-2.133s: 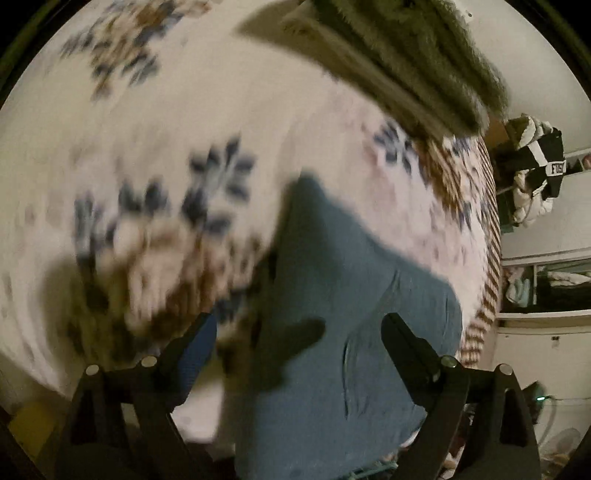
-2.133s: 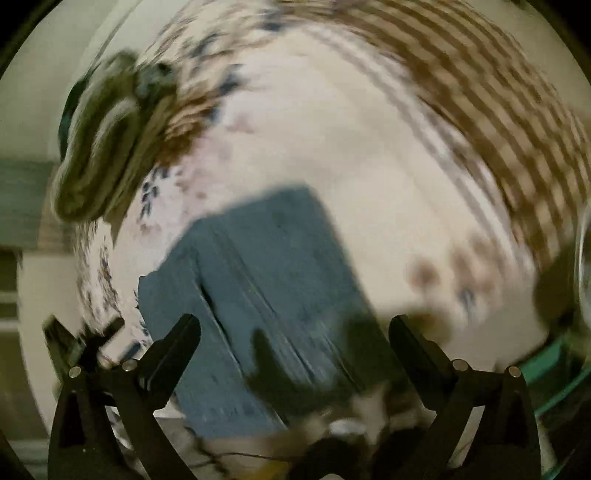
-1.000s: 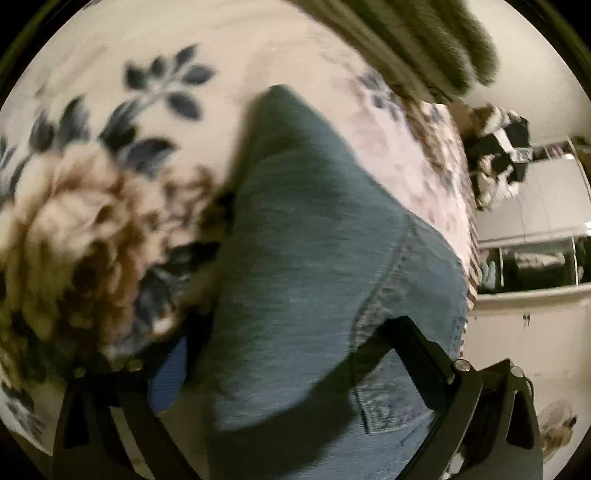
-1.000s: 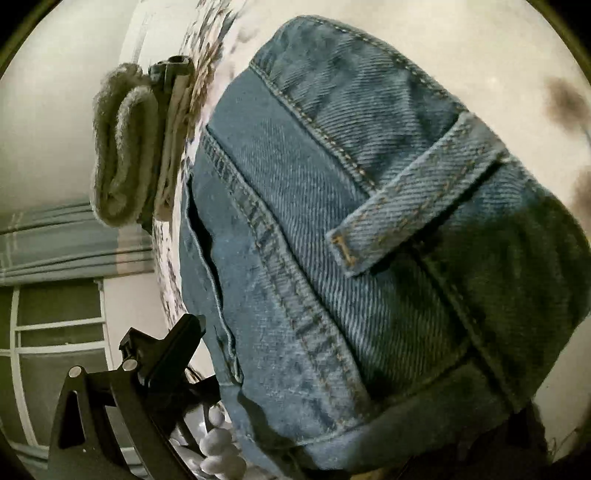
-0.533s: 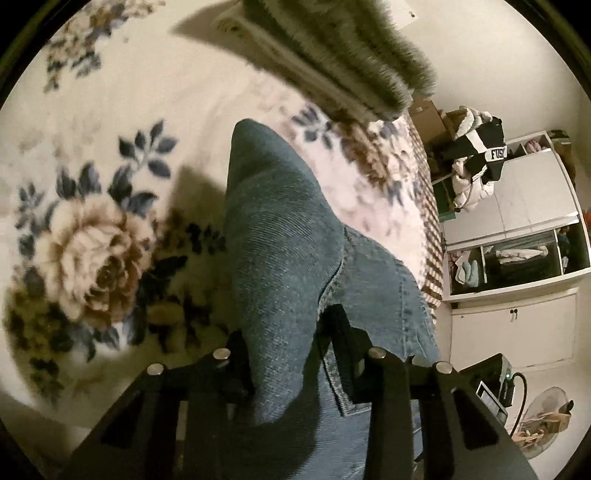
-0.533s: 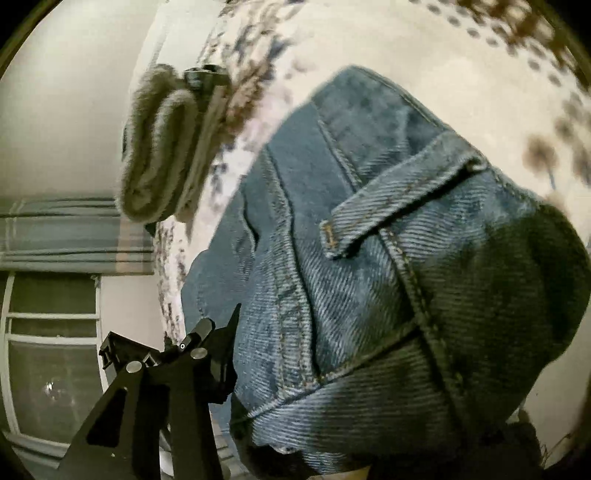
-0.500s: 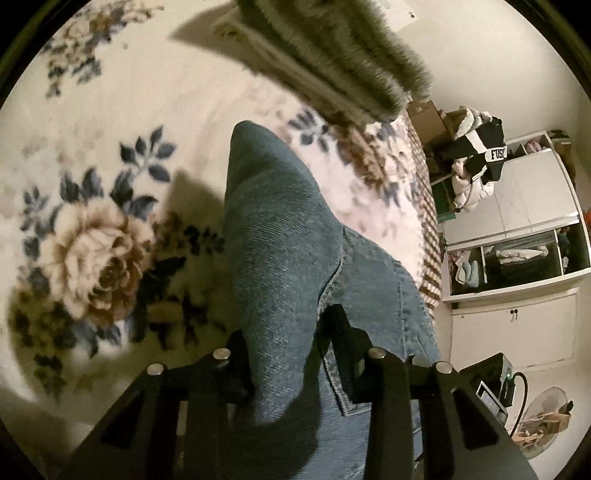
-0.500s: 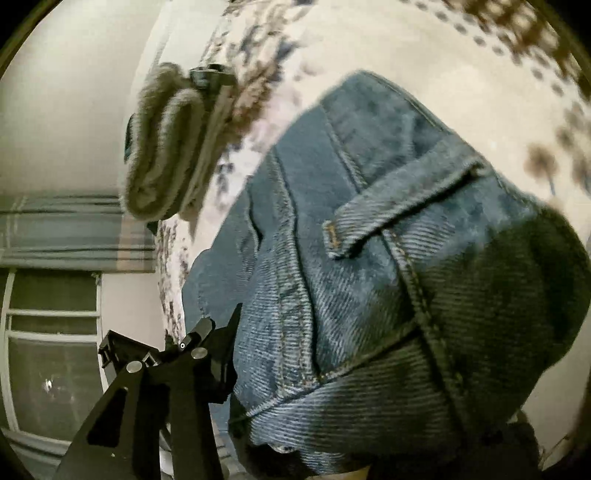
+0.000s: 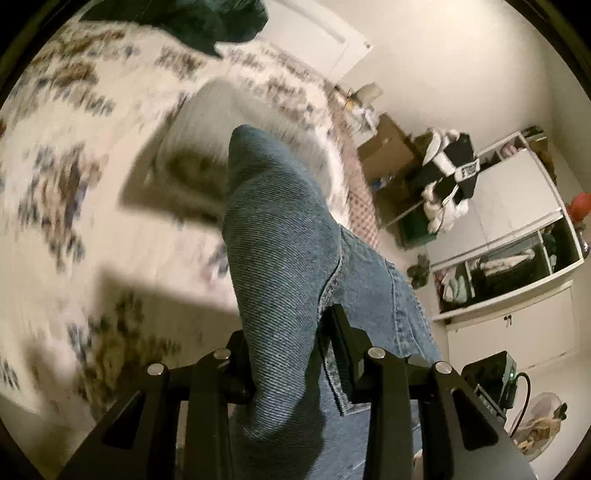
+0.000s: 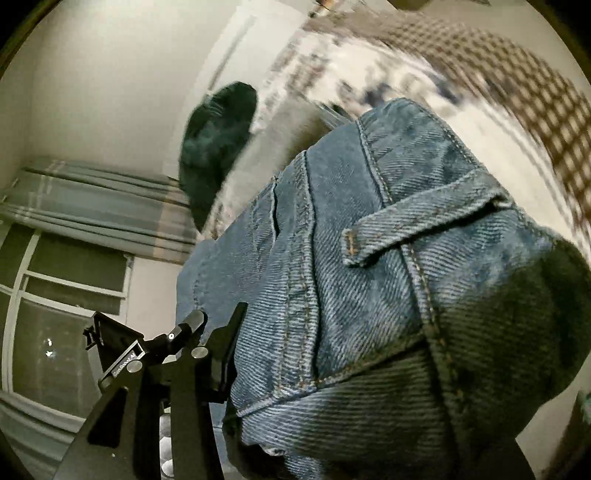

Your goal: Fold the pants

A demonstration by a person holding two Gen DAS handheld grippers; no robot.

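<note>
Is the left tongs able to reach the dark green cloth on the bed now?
Probably not. The left tongs are shut on the jeans, which hang in front of them, and the dark green cloth lies at the far side of the bed.

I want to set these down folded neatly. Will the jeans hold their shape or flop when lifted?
Likely floppy: the jeans drape over the left claw. Probably heavy; thick seams bunch at the right claw. The coarse twill should resist slipping.

A flowery blanket (image 9: pixel 92 206) covers the bed, a dark pillow (image 9: pixel 207 22) lies at 12 o'clock, white cupboards (image 9: pixel 517 229) stand at 3 o'clock, and a window (image 10: pixel 55 302) shows at 9 o'clock.
</note>
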